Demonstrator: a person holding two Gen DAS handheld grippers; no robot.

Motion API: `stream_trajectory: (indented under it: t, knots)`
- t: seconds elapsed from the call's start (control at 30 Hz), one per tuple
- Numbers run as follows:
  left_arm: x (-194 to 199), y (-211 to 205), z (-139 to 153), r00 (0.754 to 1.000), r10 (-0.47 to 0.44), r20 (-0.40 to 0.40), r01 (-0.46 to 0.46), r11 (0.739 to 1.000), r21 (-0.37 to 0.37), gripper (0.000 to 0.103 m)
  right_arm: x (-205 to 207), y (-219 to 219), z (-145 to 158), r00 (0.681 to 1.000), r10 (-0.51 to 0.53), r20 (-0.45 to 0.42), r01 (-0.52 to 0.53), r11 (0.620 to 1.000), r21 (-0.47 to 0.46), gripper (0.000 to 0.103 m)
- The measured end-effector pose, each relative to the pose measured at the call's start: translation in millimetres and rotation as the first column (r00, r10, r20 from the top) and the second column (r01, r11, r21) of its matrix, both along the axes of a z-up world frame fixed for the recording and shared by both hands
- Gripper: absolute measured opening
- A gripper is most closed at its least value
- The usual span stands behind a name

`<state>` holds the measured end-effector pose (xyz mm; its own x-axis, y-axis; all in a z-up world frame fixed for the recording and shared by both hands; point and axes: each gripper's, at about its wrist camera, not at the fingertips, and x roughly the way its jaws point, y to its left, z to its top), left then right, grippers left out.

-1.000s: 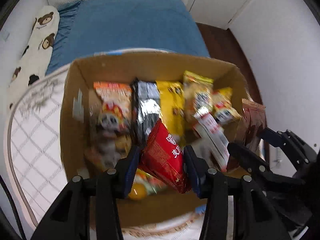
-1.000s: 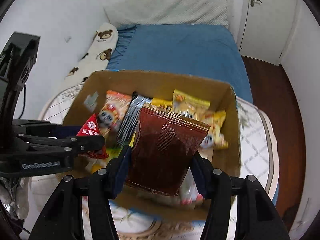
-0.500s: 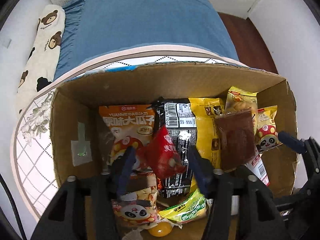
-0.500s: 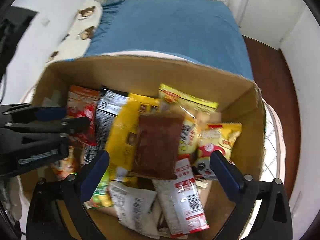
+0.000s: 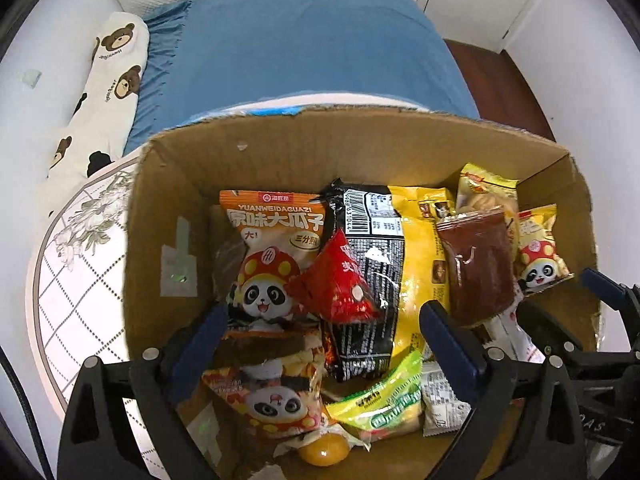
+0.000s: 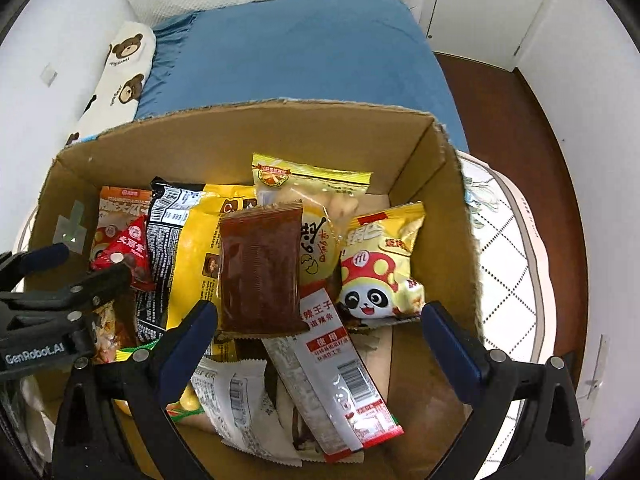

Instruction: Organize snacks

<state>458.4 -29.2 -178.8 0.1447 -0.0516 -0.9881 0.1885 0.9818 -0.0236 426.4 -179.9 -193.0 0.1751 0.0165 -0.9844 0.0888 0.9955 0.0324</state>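
- Left wrist view: the left tool (image 5: 320, 330) is opening over the cardboard box (image 5: 360, 136), nothing pressed between its pads. The red triangular packet (image 5: 336, 284) lies loose on the black packet (image 5: 370, 264), beside the orange panda bag (image 5: 272, 240). The box stands on the patterned worktop (image 5: 80, 280).
- Right wrist view: the right tool (image 6: 318, 322) stands wide apart and empty. The brown sachet (image 6: 260, 268) rests on the yellow packets (image 6: 192, 260) inside the box.
- Judgement: 2 snacks just deposited; whether any remain outside the box cannot be told.

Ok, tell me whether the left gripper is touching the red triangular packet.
Apart. In the left wrist view the left gripper has its jaws opening wide, with clear gaps either side of the red triangular packet, which lies on the black packet.
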Motion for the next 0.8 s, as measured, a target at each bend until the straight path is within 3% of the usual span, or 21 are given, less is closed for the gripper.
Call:
stream_trajectory:
  t: [0.3,0.47,0.8]
  knots:
    - [-41,5,58,0.991,0.023,0.13,-0.025,1.0,0.017,0.099,-40,4,56,0.995,-0.015,0.095,0.013,1.0,0.017,0.103]
    - [-80,8,92,0.975,0.036,0.218,-0.044,0.999,0.031,0.099,-77,6,94,0.985,-0.011,0.172,0.01,1.0,0.011,0.103]
    - [-176,17,150,0.934,0.059,0.353,-0.059,0.998,-0.01,0.099,-171,14,169,0.947,0.017,0.32,-0.02,1.0,0.007,0.103]
